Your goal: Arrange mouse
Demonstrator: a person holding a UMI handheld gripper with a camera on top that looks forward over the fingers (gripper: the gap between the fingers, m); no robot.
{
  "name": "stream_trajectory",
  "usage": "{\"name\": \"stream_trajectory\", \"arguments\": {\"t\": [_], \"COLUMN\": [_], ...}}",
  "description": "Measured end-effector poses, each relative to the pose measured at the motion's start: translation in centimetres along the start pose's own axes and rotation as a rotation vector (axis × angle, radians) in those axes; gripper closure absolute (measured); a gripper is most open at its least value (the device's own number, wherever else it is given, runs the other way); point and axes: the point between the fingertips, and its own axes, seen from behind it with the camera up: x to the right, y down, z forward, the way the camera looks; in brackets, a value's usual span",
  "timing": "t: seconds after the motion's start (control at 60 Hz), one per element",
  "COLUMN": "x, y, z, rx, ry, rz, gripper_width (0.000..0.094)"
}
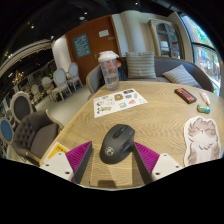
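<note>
A dark grey computer mouse (118,142) lies on the light wooden table (150,120), between my gripper's two fingers and reaching a little ahead of them. My gripper (113,166) is open: the magenta pads (75,158) stand at either side of the mouse with a gap showing on each side. The mouse rests on the table on its own, its rear end toward me.
A printed sheet with pictures (119,100) lies beyond the mouse. A tall cup (109,66) stands at the table's far edge. A cat-shaped mat (203,136) lies at the right, with a dark small object (185,95) and a green one (203,107) beyond it. Chairs (32,128) stand at the left.
</note>
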Motion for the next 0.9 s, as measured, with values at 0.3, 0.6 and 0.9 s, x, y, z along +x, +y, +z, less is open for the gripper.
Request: {"name": "stream_trajectory", "arguments": {"t": [0.3,0.6,0.9], "x": [0.2,1.4,9.3], "y": [-2.9,-4.4,-9.5], "z": [5.2,3.8,-6.8], "rx": [-0.024,0.045,0.221], "ry": [0.113,0.084,0.182], "rz": [-0.114,-0.126,-0.163], "gripper_width": [0.0368,0.0569,0.057]}}
